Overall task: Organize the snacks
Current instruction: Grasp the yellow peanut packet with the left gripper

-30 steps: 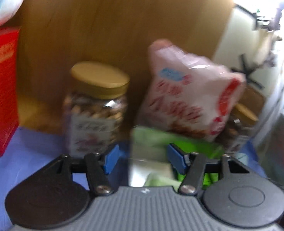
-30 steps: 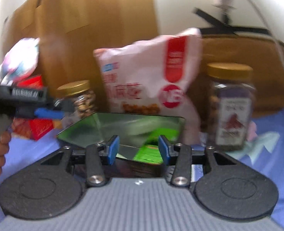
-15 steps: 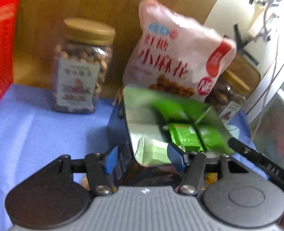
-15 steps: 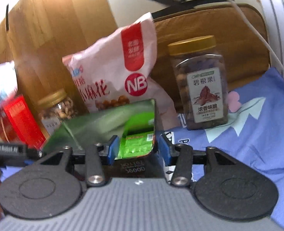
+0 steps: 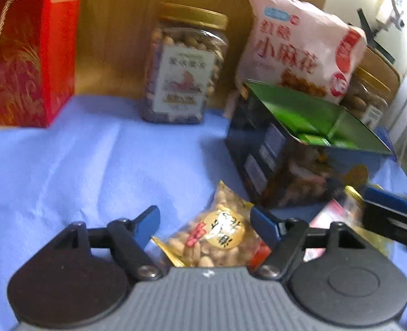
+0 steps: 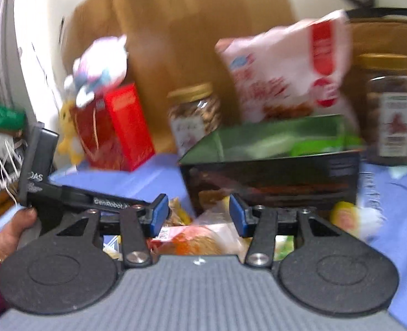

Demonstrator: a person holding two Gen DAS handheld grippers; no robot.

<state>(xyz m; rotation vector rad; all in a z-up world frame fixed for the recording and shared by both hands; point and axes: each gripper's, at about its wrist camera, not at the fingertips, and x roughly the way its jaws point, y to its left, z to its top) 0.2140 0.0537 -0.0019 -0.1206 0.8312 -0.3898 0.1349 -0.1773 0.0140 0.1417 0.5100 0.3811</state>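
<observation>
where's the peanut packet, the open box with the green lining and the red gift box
peanut packet point(image 5: 217, 237), left wrist view, on its round gold label
open box point(image 5: 261, 149), left wrist view, on its dark outer side wall
red gift box point(image 5: 24, 55), left wrist view, on its front face

Home setting: blue tablecloth point(image 5: 79, 151), plush toys point(image 6: 98, 66), wooden headboard point(image 5: 137, 27).
</observation>
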